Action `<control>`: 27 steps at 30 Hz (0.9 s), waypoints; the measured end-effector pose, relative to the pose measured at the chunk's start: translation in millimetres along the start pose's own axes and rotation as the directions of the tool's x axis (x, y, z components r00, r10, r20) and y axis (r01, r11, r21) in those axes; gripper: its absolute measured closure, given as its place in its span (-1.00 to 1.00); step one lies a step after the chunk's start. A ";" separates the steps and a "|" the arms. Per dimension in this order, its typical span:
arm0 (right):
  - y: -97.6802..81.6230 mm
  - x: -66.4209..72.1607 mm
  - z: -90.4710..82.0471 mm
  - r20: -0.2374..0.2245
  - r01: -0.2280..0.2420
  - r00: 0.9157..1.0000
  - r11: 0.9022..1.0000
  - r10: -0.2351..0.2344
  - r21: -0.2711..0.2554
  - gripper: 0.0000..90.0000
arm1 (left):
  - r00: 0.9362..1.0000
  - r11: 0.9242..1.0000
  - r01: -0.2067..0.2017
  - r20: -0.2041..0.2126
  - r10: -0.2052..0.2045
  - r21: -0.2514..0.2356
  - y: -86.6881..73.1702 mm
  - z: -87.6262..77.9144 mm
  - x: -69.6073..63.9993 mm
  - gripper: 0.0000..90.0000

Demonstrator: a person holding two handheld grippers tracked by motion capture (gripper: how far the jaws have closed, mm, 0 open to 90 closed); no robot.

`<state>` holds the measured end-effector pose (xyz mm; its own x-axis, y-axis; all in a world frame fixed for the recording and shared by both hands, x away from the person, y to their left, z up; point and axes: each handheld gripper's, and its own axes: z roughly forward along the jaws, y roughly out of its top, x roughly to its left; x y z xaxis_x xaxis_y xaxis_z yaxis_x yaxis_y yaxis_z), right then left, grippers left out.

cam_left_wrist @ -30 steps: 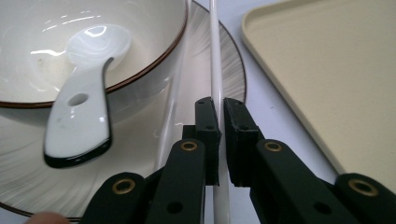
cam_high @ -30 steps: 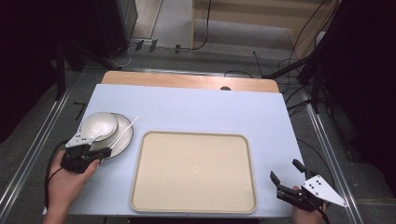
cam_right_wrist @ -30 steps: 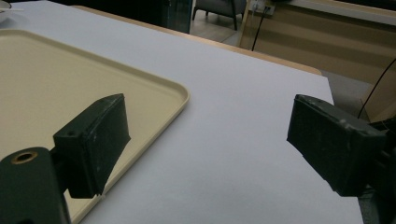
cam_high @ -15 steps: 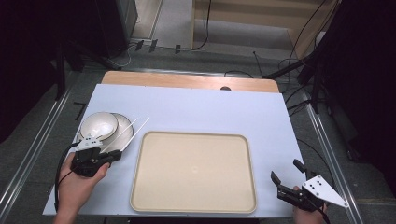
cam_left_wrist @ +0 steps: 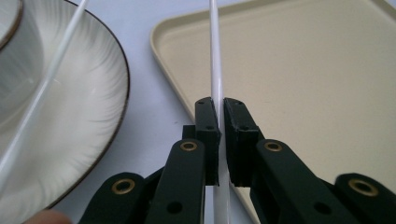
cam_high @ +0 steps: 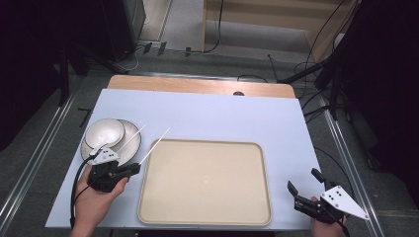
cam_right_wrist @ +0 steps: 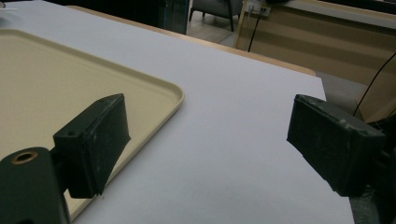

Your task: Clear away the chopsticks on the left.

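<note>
My left gripper (cam_high: 134, 169) (cam_left_wrist: 220, 105) is shut on a thin white chopstick (cam_high: 158, 141) (cam_left_wrist: 215, 56). The stick points up and right, over the left edge of the beige tray (cam_high: 205, 217) (cam_left_wrist: 303, 70). A second white chopstick (cam_high: 132, 138) (cam_left_wrist: 46, 86) lies across the brown-rimmed white plate (cam_high: 129, 148) (cam_left_wrist: 88, 107), just left of the gripper. On the plate stands a white bowl (cam_high: 104, 132) (cam_left_wrist: 11, 46). My right gripper (cam_high: 303, 179) (cam_right_wrist: 208, 116) rests open and holds nothing near the table's front right corner, to the right of the tray (cam_right_wrist: 46, 79).
The pale blue tabletop (cam_high: 222, 113) stretches behind the tray, with a wooden strip (cam_high: 197, 86) along its far edge. Metal rails and cables run along both sides of the table. The tray has nothing in it.
My left gripper has moved right, from the plate's front edge toward the tray, carrying one chopstick away from the other. The right gripper has stayed in place.
</note>
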<state>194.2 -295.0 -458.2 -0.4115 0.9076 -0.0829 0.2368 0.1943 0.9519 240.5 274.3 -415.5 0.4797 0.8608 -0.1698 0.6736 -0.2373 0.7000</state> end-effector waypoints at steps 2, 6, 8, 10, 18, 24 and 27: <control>0.1 0.0 -0.3 0.003 -0.004 1.000 1.000 0.004 -0.002 -0.71 | 1.000 1.000 0.000 0.010 0.000 0.003 -1.1 2.3 -4.7 0.90; 0.0 -0.4 -0.7 0.005 -0.002 1.000 1.000 0.002 -0.003 -0.71 | 0.999 0.999 -0.035 -0.002 0.035 0.019 -1.5 7.4 -15.0 0.90; -0.1 -0.5 -0.5 0.004 -0.004 1.000 1.000 0.004 -0.003 -0.71 | 0.999 0.999 -0.034 0.003 0.034 0.019 -1.2 9.4 -19.6 0.90; -0.1 -0.3 -0.1 0.002 -0.006 1.000 1.000 0.006 -0.003 -0.71 | 1.000 1.000 -0.018 0.025 0.018 0.015 -1.7 11.3 -22.9 0.90; 1.2 0.9 1.2 -0.006 0.007 1.000 1.000 -0.007 -0.008 -0.71 | 0.999 0.999 -0.001 0.055 -0.001 0.033 -4.2 21.1 -37.8 0.90; 1.1 0.6 4.1 -0.010 0.009 1.000 1.000 -0.009 -0.006 -0.71 | 0.996 0.998 0.034 0.080 -0.038 0.054 -6.9 31.1 -44.0 0.90; 0.4 0.2 5.2 -0.013 0.005 1.000 1.000 -0.005 -0.001 -0.71 | 0.993 0.997 0.056 0.104 -0.062 0.056 -8.2 35.0 -45.5 0.90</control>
<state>198.7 -292.8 -459.3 -0.4237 0.9019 -0.0843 0.2342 0.1990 0.9516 232.8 221.3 -437.8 0.4930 0.8226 -0.2835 0.7297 -0.2134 0.6497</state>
